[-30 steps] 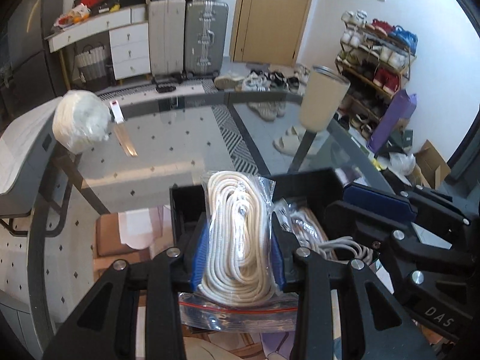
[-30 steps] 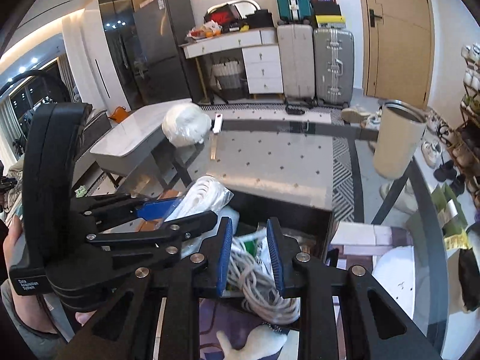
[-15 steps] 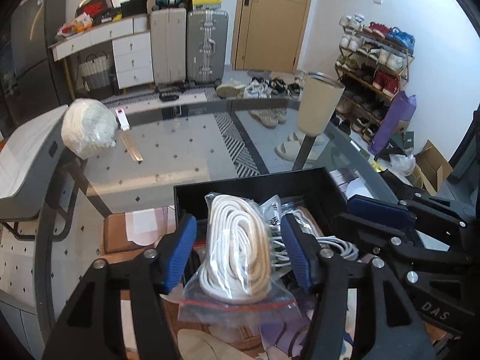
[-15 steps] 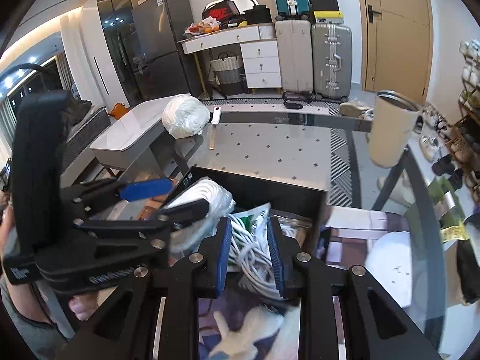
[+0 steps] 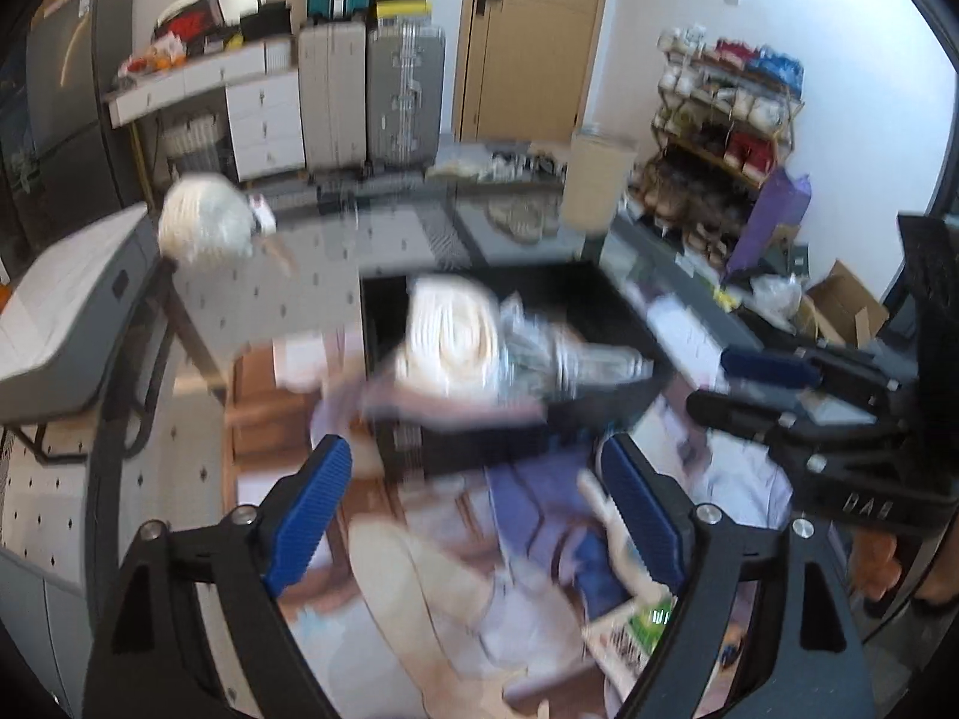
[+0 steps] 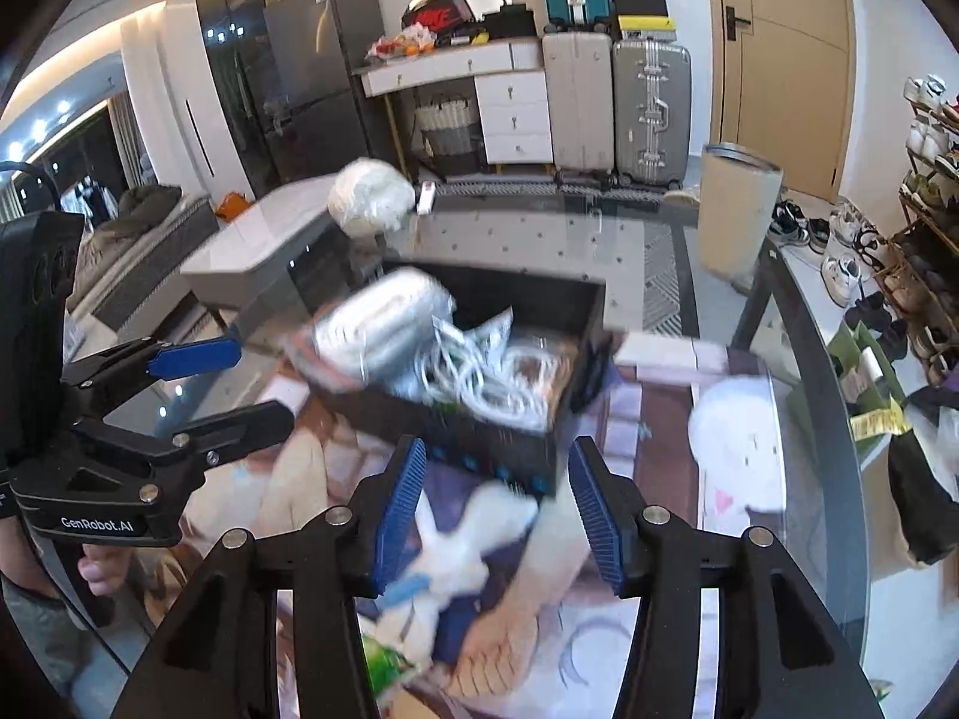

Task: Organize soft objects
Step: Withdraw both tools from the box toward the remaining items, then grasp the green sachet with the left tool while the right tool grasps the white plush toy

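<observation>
A black open box point(image 5: 383, 311) point(image 6: 575, 305) sits on the glass table and holds bagged white rope. One bagged coil point(image 5: 449, 335) point(image 6: 383, 323) lies at the box's near left edge; loose rope bags point(image 6: 491, 371) lie beside it. My left gripper point(image 5: 473, 509) is open and empty, pulled back from the box; it also shows at the left of the right wrist view point(image 6: 210, 383). My right gripper point(image 6: 497, 503) is open and empty in front of the box; it shows at the right of the left wrist view point(image 5: 743, 383). Both views are motion-blurred.
A printed mat point(image 6: 539, 599) covers the table in front of the box. A white rope ball in plastic point(image 5: 204, 227) point(image 6: 371, 198) sits at the far left of the table. A beige tumbler point(image 6: 737, 210) stands at the far right. A white round object point(image 6: 737, 431) lies right of the box.
My left gripper let go of the bagged coil, opened wide and drew back; the coil now rests in the box. My right gripper opened and drew back too.
</observation>
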